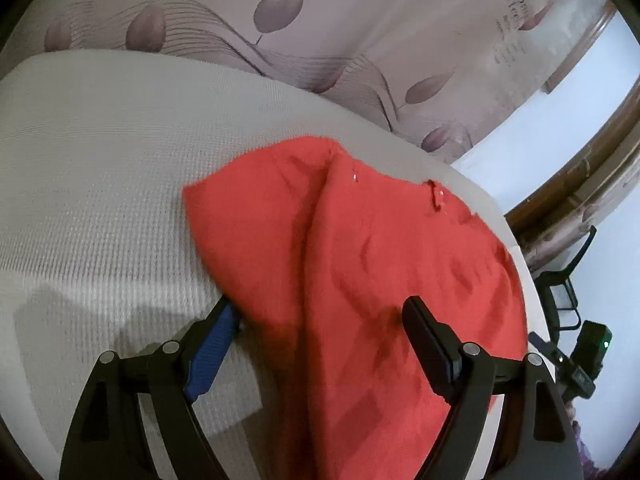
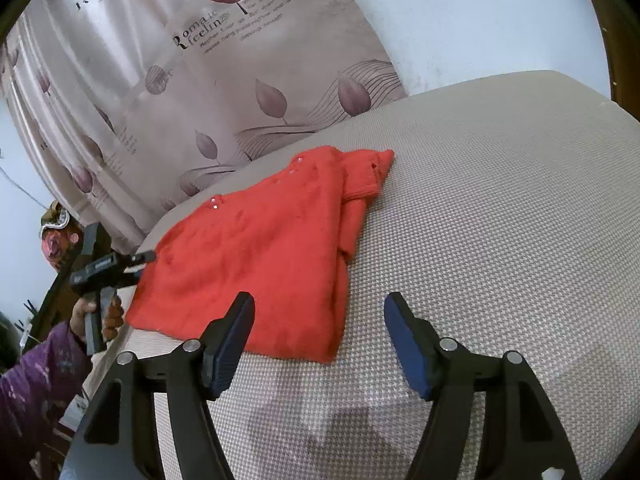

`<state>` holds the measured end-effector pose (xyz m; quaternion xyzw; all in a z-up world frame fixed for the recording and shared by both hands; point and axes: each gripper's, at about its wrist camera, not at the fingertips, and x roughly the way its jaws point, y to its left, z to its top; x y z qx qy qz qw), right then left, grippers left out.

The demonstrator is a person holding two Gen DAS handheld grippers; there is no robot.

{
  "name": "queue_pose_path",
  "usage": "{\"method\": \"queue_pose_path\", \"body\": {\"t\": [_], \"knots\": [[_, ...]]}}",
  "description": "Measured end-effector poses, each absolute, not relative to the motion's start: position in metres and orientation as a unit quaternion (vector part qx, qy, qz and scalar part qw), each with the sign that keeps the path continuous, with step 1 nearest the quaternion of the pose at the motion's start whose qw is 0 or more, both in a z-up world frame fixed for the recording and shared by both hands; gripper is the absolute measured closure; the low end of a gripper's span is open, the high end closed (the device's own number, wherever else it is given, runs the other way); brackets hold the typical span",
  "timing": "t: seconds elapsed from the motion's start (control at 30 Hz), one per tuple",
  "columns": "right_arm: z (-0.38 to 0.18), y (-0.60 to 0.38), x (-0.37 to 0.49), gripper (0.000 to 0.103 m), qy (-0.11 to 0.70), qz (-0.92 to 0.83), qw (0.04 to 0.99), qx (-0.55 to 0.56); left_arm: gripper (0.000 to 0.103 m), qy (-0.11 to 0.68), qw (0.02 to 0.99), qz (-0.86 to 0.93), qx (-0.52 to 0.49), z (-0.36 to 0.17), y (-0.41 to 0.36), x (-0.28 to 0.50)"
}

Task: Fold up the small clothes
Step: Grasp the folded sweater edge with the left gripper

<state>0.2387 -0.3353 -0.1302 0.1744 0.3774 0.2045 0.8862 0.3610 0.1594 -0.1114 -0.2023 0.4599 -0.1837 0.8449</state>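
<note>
Nearest in the right wrist view, the right tool [image 2: 320, 336] stands with its jaws wide and nothing between them, above bare surface just short of the garment's near corner. In the left wrist view, the left tool [image 1: 320, 344] is also spread wide: one finger is tucked at the garment's edge, the other stands over the cloth, and neither pad presses on it.

The red knit garment [image 2: 260, 248] lies flat on the pale woven cushion [image 2: 500, 220], close to its left edge, with one part already folded over (a sleeve, by the ribbed cuff [image 2: 360, 192] showing at the far end).

Handling, as a judgement: the knit is light, soft and limp. It holds no shape of its own, drapes from any grip point and drags against the textured weave instead of sliding. It is not fragile, though small beads [image 2: 216, 202] on the front can snag.

Recommended hold: pinch the hem corners or a doubled folded edge, one tool at each end, so the fold line stays straight.

Beyond the cushion hangs a leaf-printed curtain [image 2: 200, 92].
</note>
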Motion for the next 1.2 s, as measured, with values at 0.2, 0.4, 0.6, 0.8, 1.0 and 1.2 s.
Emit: {"method": "queue_pose_path", "body": {"t": [0.2, 0.4, 0.6, 0.8, 1.0, 1.2], "knots": [[-0.129, -0.336, 0.237, 0.03, 0.373, 0.204, 0.887, 0.179, 0.063, 0.446, 0.87, -0.157, -0.139, -0.113, 0.142, 0.372], [-0.128, -0.336, 0.236, 0.028, 0.373, 0.203, 0.888, 0.178, 0.079, 0.438, 0.882, -0.139, -0.107, -0.107, 0.134, 0.37], [-0.128, -0.337, 0.236, 0.027, 0.373, 0.202, 0.888, 0.178, 0.079, 0.421, 0.903, -0.087, -0.014, -0.1, 0.108, 0.361], [-0.128, -0.336, 0.236, 0.026, 0.373, 0.201, 0.889, 0.174, 0.079, 0.423, 0.903, -0.075, 0.007, -0.1, 0.104, 0.361], [-0.128, -0.336, 0.236, 0.026, 0.373, 0.201, 0.889, 0.171, 0.079, 0.422, 0.904, -0.064, 0.028, -0.099, 0.098, 0.359], [-0.127, -0.333, 0.236, 0.026, 0.374, 0.191, 0.893, 0.164, 0.079, 0.423, 0.903, -0.058, 0.04, -0.098, 0.093, 0.36]]}}
